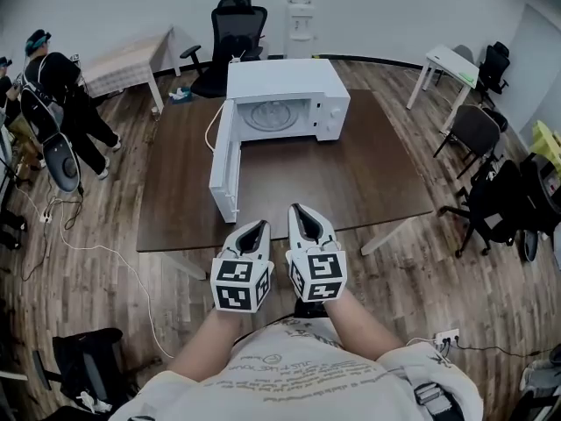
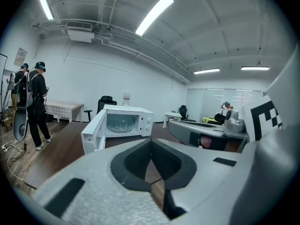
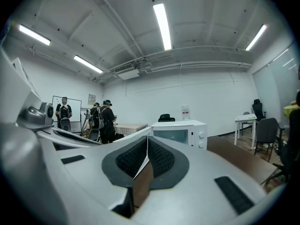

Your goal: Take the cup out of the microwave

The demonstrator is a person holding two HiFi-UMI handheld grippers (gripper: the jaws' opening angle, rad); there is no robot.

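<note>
A brown table (image 1: 377, 174) fills mid-frame in the head view. A white microwave (image 1: 280, 79) sits at its far edge, its open door (image 1: 224, 160) jutting toward the left gripper (image 1: 259, 224). That claw and the right gripper (image 1: 298, 209) are both pressed together, empty. No cup can be made out in the cavity.
</note>
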